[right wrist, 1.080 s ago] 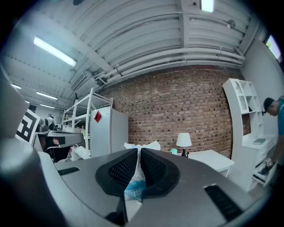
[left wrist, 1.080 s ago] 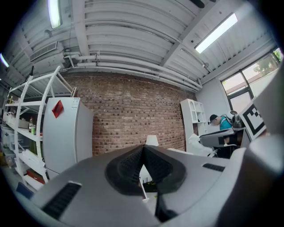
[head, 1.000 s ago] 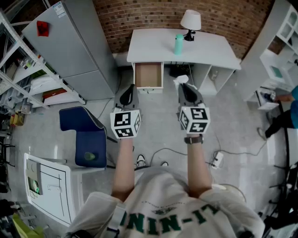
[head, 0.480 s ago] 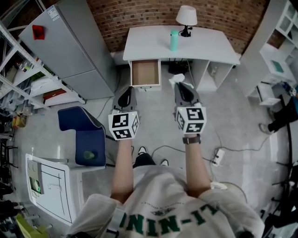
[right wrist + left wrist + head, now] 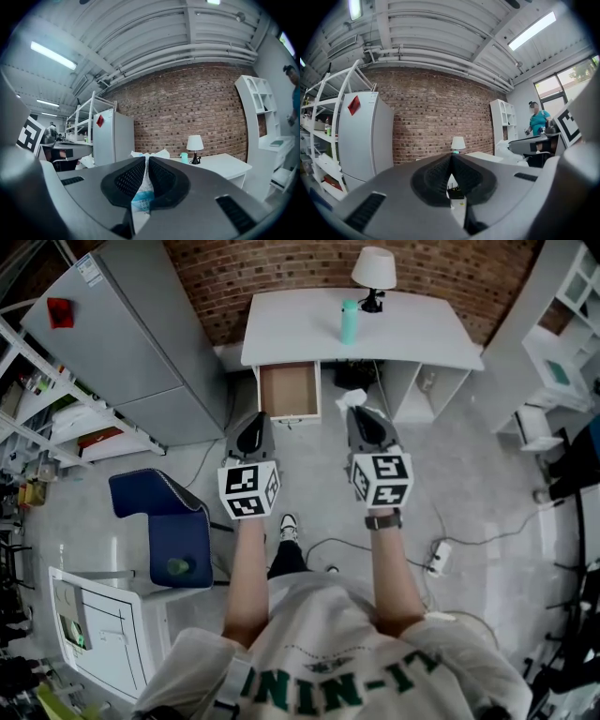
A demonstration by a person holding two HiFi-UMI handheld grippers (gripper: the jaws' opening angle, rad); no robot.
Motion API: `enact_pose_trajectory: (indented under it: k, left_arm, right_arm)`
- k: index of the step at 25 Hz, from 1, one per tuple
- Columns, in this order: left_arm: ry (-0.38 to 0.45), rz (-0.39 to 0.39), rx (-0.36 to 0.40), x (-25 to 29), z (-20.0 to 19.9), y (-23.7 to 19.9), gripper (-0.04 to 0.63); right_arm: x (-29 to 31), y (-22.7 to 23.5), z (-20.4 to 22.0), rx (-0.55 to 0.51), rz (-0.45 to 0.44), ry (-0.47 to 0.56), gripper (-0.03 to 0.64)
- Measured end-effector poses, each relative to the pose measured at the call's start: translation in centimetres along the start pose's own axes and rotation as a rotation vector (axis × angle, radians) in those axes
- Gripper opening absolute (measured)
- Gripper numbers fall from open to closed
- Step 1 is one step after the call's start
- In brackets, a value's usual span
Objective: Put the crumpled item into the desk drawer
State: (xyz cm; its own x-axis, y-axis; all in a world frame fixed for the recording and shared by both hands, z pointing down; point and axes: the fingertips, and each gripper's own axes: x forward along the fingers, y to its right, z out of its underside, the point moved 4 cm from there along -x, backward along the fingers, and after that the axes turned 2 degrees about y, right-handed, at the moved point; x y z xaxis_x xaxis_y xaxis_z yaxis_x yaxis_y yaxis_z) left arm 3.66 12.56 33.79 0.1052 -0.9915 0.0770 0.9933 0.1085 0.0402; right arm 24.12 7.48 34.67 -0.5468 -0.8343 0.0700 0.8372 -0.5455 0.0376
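At my far left a tall grey cabinet [image 5: 127, 338] stands against the brick wall [image 5: 281, 263], and nearer to me a blue chair [image 5: 178, 531] sits on the floor. My left gripper [image 5: 254, 418] is held out in front of me, above the floor, pointing towards the desk [image 5: 412, 329]. Its fingers are pressed together at the tips with nothing between them; only a sliver of the room shows through the gap lower down.

Just beyond and slightly right of that gripper, the drawer [image 5: 289, 392] hangs pulled out from under the desk's left end, its brown bottom facing up. On the desktop a teal bottle [image 5: 349, 322] stands upright, with a lamp [image 5: 373, 273] just to its right, near the wall.

My right gripper [image 5: 359, 412] is level with the left one and well apart from it. Its fingers are clamped on the crumpled item [image 5: 349, 399], a white wad with some blue print. It is pinched flat between the pads and sticks out past the tips, in the air, near the drawer's right side and not over it. At the far right stands a white shelf unit [image 5: 562, 315].
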Motion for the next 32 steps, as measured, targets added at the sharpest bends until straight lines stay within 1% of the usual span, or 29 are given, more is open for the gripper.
enact_pose_trajectory:
  k: [3,8,11,13,16,20,24,28,32]
  left_arm:
    - [0.016,0.01,-0.016,2.6,-0.4,-1.8,-0.001]
    - [0.03,0.012,-0.017,6.8,-1.2,-5.9,0.0]
    - [0.026,0.019,-0.047,8.9,-0.8,-8.5,-0.002]
    - [0.016,0.028,-0.054,10.0,-0.4,-9.9,0.0]
    - [-0.002,0.049,-0.035,11.8,0.6,-11.3,0.0]
    - [-0.019,0.083,-0.037,14.0,1.9,-13.2,0.0]
    - [-0.014,0.127,-0.036,15.4,3.2,-15.0,-0.002]
    - [-0.002,0.179,-0.006,16.3,4.5,-16.4,-0.001]
    - [-0.014,0.202,-0.019,17.3,5.7,-17.0,-0.002]
  right_arm:
    - [2.6,0.4,-0.6,-0.005,0.013,-0.004,0.021]
    - [7.8,-0.1,-1.3,-0.001,0.019,-0.014,0.021]
    - [10.6,-1.2,-1.2,0.004,0.016,-0.034,0.021]
    - [12.3,-1.7,-0.8,0.006,0.016,-0.047,0.021]
    - [14.3,-2.0,-0.1,0.008,0.023,-0.071,0.021]
    - [17.0,-2.1,0.9,0.011,0.05,-0.101,0.021]
    - [19.5,-2.9,2.0,0.02,0.066,-0.121,0.021]
    - [21.6,-5.0,3.5,-0.003,0.041,-0.148,0.021]
    - [23.3,-5.6,4.8,-0.01,0.019,-0.189,0.021]
